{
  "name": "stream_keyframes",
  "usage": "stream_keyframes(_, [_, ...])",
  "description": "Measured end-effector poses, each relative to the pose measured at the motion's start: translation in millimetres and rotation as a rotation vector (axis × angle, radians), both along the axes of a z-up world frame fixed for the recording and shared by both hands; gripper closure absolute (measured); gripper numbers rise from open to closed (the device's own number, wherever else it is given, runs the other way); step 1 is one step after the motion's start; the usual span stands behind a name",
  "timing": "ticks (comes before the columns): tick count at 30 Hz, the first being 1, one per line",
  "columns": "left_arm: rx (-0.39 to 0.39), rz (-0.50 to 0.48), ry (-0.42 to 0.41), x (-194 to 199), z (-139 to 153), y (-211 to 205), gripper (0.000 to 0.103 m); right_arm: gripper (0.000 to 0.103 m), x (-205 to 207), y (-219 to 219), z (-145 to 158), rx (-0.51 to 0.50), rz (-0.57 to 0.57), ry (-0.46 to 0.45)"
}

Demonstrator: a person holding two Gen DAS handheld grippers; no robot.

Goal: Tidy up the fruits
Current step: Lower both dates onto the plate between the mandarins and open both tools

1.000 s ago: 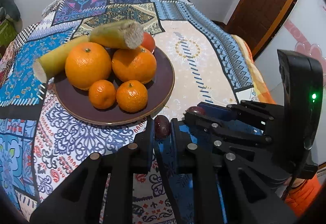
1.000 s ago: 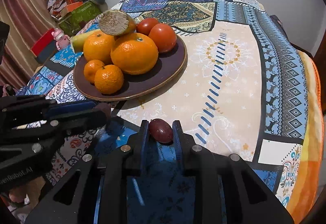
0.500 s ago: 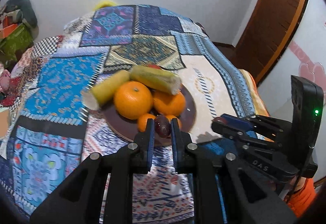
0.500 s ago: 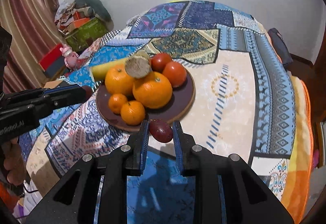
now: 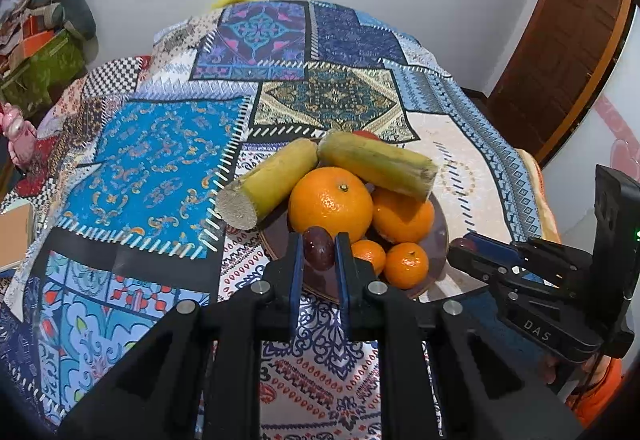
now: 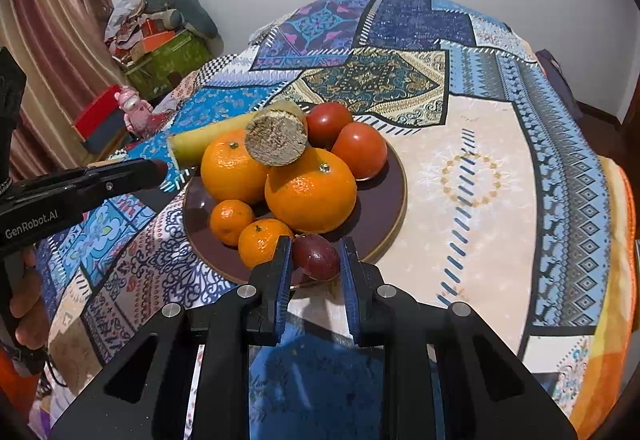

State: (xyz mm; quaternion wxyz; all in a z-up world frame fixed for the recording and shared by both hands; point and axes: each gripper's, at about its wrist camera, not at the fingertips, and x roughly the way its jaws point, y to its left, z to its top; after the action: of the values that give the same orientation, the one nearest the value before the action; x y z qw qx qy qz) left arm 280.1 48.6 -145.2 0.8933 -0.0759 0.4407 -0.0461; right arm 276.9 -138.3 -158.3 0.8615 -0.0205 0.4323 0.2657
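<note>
A brown plate (image 5: 441, 240) (image 6: 380, 207) on the patchwork cloth holds two big oranges (image 5: 330, 201), two small tangerines (image 5: 406, 264), two cut sugarcane pieces (image 5: 268, 183) and two tomatoes (image 6: 360, 149). My left gripper (image 5: 319, 240) is shut on a small dark red fruit (image 5: 318, 254), hovering over the plate's near rim. My right gripper (image 6: 316, 246) is shut on another dark red fruit (image 6: 316, 260), just over the plate's front edge beside a tangerine (image 6: 264, 242). Each gripper shows in the other's view, the right gripper (image 5: 466, 244) on the right and the left gripper (image 6: 158, 169) on the left.
The round table's cloth (image 6: 480, 167) spreads wide to the right and behind the plate. A hand (image 6: 28, 304) grips the left tool. Boxes and bags (image 6: 160, 47) and a pink toy (image 6: 130, 107) lie beyond the left edge, a wooden door (image 5: 560, 51) at far right.
Both grippers have drawn back and risen, so the plate looks smaller and more of the room shows. In the left view the plate shifted from left to centre. Each still clamps its dark red fruit.
</note>
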Motion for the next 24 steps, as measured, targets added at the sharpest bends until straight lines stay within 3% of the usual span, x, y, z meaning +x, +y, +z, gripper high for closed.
stream_keyframes(13, [-0.048,-0.017,0.064,16.8,-31.4,-1.8,0.088,0.081,12.4,4.3,-20.9,0.002,-0.012,0.046])
stream_keyframes(24, [-0.065,-0.012,0.058,9.0,-24.1,0.3,0.08,0.079,3.8,-4.4,-8.0,-0.011,-0.029,0.028])
